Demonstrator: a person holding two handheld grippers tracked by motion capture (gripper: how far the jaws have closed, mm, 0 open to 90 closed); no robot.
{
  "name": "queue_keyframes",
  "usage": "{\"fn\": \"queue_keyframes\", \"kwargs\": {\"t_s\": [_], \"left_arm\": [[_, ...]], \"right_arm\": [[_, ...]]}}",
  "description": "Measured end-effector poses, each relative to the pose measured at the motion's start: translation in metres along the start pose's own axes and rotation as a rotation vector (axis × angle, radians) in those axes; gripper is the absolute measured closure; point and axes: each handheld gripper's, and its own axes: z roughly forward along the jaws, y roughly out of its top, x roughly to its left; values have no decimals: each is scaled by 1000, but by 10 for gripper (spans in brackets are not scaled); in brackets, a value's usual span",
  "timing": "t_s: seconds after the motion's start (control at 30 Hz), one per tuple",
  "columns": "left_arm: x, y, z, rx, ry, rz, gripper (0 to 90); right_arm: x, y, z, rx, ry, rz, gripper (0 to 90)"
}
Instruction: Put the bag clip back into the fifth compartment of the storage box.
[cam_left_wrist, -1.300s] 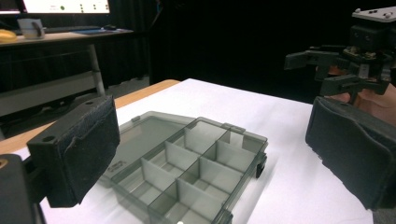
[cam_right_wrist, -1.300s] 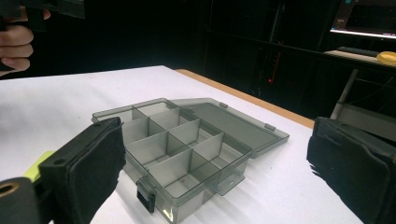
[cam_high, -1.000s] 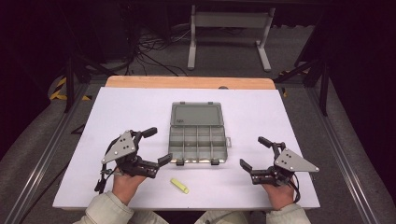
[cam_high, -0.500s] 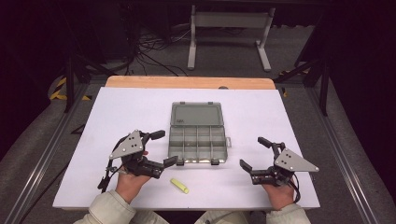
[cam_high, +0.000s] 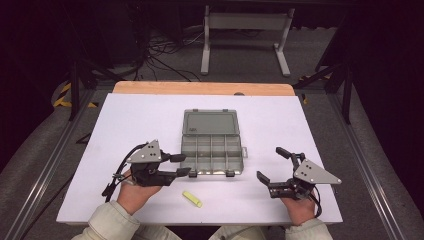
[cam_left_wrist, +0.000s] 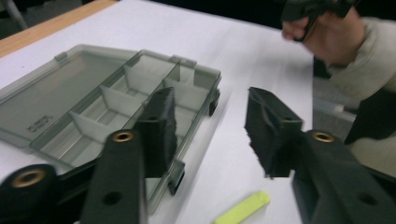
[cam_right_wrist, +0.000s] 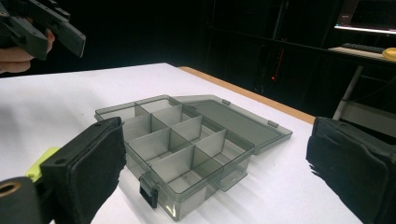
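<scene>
An open grey see-through compartment box (cam_high: 211, 149) lies mid-table, its lid (cam_high: 210, 122) flat behind it and its compartments empty. A small yellow-green stick (cam_high: 192, 199) lies on the white table in front of the box. My left gripper (cam_high: 183, 165) is at the box's front left corner. Its jaws have just been closing and now stand partly apart, with nothing between them. In the left gripper view, the left gripper (cam_left_wrist: 210, 100) points past the box (cam_left_wrist: 116, 93) with the stick (cam_left_wrist: 243, 207) below. My right gripper (cam_high: 270, 163) stands wide open to the right of the box, holding nothing.
The white table (cam_high: 125, 125) has a wooden strip (cam_high: 200, 88) along its far edge. A metal stand (cam_high: 245, 30) is on the floor behind it. In the right gripper view, the box (cam_right_wrist: 187, 140) lies ahead and the stick (cam_right_wrist: 39, 165) sits at the left.
My left gripper has moved right to the box's front left corner, and its jaws have narrowed. The right gripper, box and stick have not moved.
</scene>
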Motion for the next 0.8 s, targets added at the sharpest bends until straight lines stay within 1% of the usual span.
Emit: {"fn": "queue_keyframes", "kwargs": {"t_s": [0.03,0.07,0.1,0.13,0.17,0.23,0.27,0.3,0.33,0.37,0.43,0.47,0.53,0.57,0.67,0.73,0.77,0.8], "left_arm": [[-2,2,0,25,-2,12,599],[-3,4,1,44,6,20,633],[-4,5,2,60,1,18,666],[-6,7,3,85,3,31,695],[-7,8,4,110,16,39,724],[-7,9,5,139,16,47,776],[-7,10,7,167,16,55,796],[-7,10,7,167,16,55,829],[-7,10,7,180,11,52,852],[-7,10,8,195,8,55,852],[-7,11,10,229,9,60,889],[-6,12,11,257,3,60,898],[-6,13,13,286,-2,62,899],[-6,14,15,315,-7,68,899],[-7,15,22,379,-11,71,900],[-8,15,26,413,-12,69,900],[-7,15,27,421,-14,69,900],[-7,15,30,445,-23,67,900]], "right_arm": [[0,0,0,1,1,-1,48],[0,0,0,0,3,0,49],[0,0,1,1,4,-1,49],[0,0,1,1,5,-2,50],[0,0,1,1,5,1,49],[0,0,1,0,7,2,50],[0,0,1,1,7,1,50],[0,0,1,1,7,1,50],[1,0,1,0,8,0,51],[1,0,1,0,8,0,51],[1,0,1,-1,10,1,51],[1,0,1,-1,10,1,51],[1,-1,2,0,10,1,51],[1,-1,2,1,10,1,51],[1,-1,2,4,11,1,51],[1,-1,2,6,11,0,51],[1,-1,2,4,12,1,51],[1,-1,2,5,12,1,52]]}}
